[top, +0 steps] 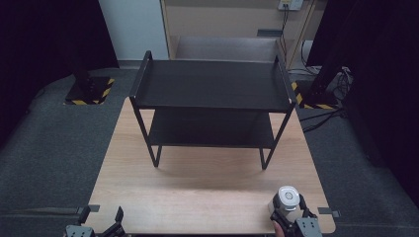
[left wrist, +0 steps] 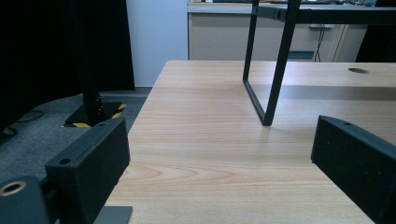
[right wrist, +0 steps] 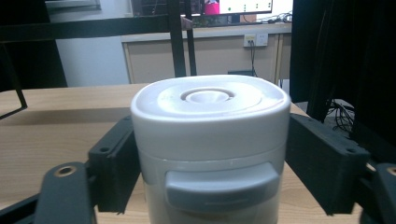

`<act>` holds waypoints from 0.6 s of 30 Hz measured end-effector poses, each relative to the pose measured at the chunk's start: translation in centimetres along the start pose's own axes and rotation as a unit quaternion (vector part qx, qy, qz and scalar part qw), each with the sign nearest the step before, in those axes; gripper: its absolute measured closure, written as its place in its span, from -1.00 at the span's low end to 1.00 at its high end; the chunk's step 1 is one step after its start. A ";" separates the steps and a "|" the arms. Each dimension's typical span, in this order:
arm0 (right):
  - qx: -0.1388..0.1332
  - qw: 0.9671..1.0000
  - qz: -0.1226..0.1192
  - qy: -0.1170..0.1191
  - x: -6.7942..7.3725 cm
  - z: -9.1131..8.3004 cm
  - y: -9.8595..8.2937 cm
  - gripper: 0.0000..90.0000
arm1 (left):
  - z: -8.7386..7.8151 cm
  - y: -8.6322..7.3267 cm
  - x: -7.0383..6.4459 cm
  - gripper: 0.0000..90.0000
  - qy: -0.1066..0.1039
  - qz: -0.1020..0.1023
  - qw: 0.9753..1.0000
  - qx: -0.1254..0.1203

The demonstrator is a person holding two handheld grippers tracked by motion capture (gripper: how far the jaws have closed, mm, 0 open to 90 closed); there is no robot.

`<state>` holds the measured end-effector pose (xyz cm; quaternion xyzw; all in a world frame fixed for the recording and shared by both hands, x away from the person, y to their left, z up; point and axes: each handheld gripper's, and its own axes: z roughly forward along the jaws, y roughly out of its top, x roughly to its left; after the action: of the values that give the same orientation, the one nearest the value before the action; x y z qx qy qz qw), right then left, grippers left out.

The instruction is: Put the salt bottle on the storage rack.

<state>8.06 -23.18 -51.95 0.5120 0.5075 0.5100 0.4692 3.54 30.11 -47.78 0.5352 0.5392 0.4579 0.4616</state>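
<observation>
the right hand-held gripper [right wrist: 210, 154] is clamping a white lidded container [right wrist: 209, 140] between its jaws, the container standing upright on the wooden surface [top: 207, 192]. the left hand-held gripper [left wrist: 219, 158] is sitting with jaws spread wide and nothing between them. a black two-tier shelf rack [top: 212, 94] is standing ahead of both, well apart from the container, one leg [left wrist: 275, 70] just ahead of the left jaws

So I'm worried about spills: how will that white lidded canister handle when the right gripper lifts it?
The canister looks rigid, so it shouldn't deform between the right gripper's jaws. Its smooth plastic sides may slip. It's squat and flat-topped, so probably unlikely to tip or roll.
</observation>
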 end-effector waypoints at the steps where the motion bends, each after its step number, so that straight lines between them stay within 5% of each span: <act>1: 0.000 1.000 -0.001 0.003 0.0 0.0 0.0 -0.40 | 0.0 0.0 0.0 -0.93 0.000 0.000 1.000 0.000; 14: 0.009 1.000 -0.011 -0.002 0.5 0.1 0.5 -0.29 | -0.2 0.0 -0.1 -0.93 0.000 0.000 1.000 0.000; 18: 0.012 1.000 0.002 0.016 0.5 0.1 1.6 -0.29 | -0.3 0.1 -0.1 -0.93 0.003 -0.001 1.000 -0.003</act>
<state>8.24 -22.70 -50.37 0.5106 0.5199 0.5130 0.4536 3.28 30.02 -47.68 0.5319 0.5398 0.4602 0.4625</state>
